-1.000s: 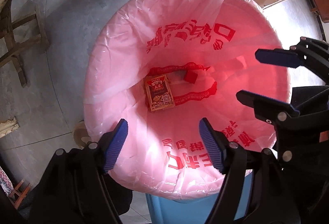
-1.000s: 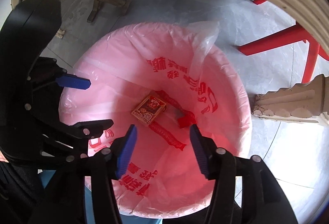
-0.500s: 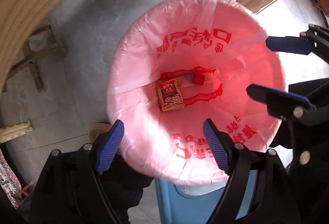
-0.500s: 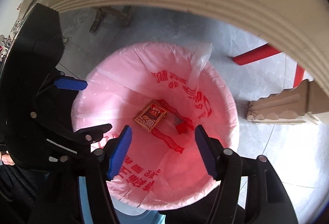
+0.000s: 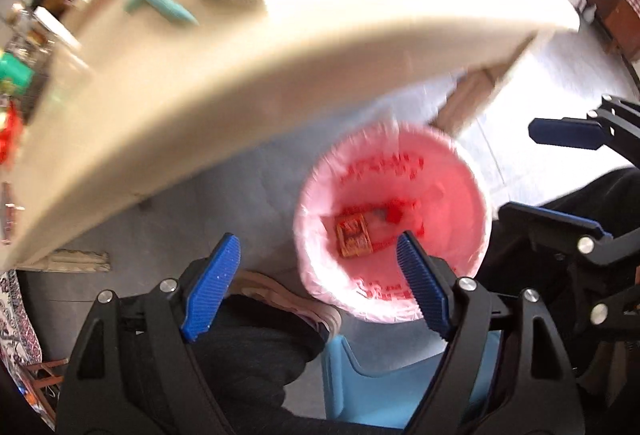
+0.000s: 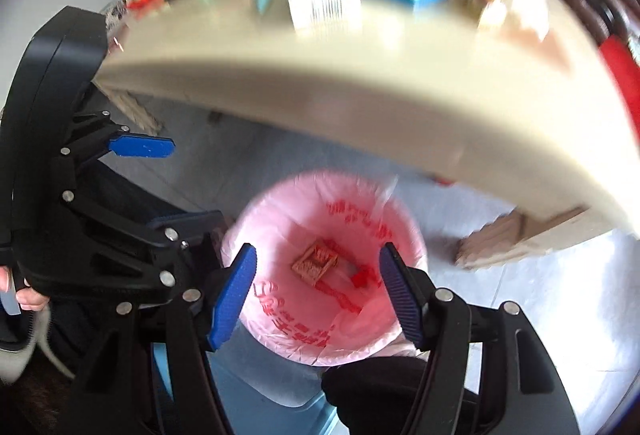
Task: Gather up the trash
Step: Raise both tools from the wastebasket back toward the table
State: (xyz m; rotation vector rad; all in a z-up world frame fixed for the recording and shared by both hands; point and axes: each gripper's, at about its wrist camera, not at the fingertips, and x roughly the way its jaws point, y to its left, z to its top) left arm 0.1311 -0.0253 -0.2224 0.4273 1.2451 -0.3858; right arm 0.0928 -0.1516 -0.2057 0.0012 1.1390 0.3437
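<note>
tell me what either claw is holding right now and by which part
Nothing. The left claw and right claw are both open and empty above the pink-lined bin.

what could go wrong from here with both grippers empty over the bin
1. The table edge juts out just above the bin; either gripper could knock it on the way up.
2. Items on the tabletop look crowded and blurred, so the next grab might catch the wrong thing.
3. The left gripper and right gripper are close together and could clash.

Bright daylight, heavy motion blur on table (image 5: 240,83), fisheye-bent edges
</note>
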